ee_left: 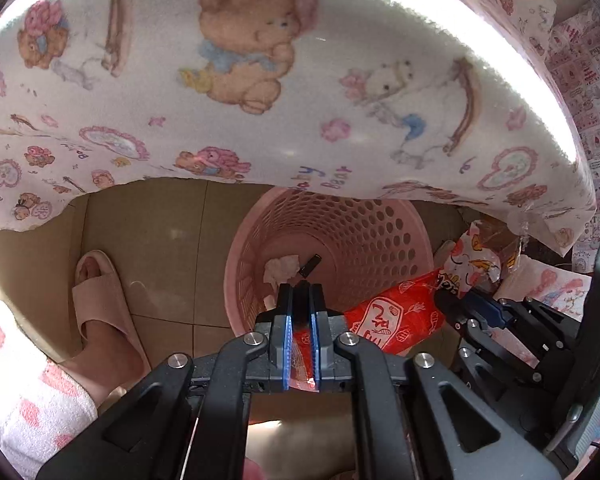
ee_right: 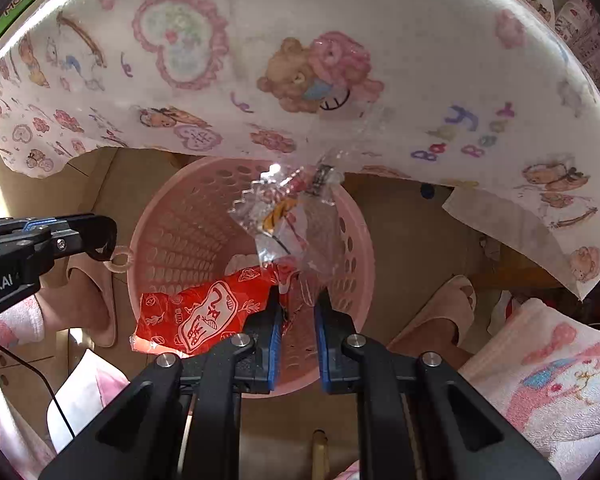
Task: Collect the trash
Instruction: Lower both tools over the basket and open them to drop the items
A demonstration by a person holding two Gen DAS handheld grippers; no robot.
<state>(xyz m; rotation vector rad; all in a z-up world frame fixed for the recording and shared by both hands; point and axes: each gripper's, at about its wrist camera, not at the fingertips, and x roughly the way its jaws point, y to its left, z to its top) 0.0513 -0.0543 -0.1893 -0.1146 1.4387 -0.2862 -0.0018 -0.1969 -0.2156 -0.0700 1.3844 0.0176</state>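
Note:
A pink perforated basket (ee_left: 352,240) stands on the tiled floor below a bear-print cloth; it also shows in the right wrist view (ee_right: 180,224). Crumpled tissue (ee_left: 280,270) and a small dark piece (ee_left: 310,266) lie inside. My left gripper (ee_left: 301,312) is over the rim, jaws nearly shut, with a red scrap between the pads. My right gripper (ee_right: 298,320) is above the basket, jaws a little apart, with a red printed wrapper (ee_right: 204,312) and a clear plastic wrapper (ee_right: 284,216) at its fingertips. The red wrapper (ee_left: 396,320) and the right gripper (ee_left: 452,312) also show in the left view.
The bear-print cloth (ee_left: 260,80) hangs over the table edge above the basket, also in the right wrist view (ee_right: 380,60). A foot in a pink slipper (ee_left: 100,304) stands left of the basket; another slipper (ee_right: 444,312) is to the right. A pink towel (ee_right: 548,380) lies at the right.

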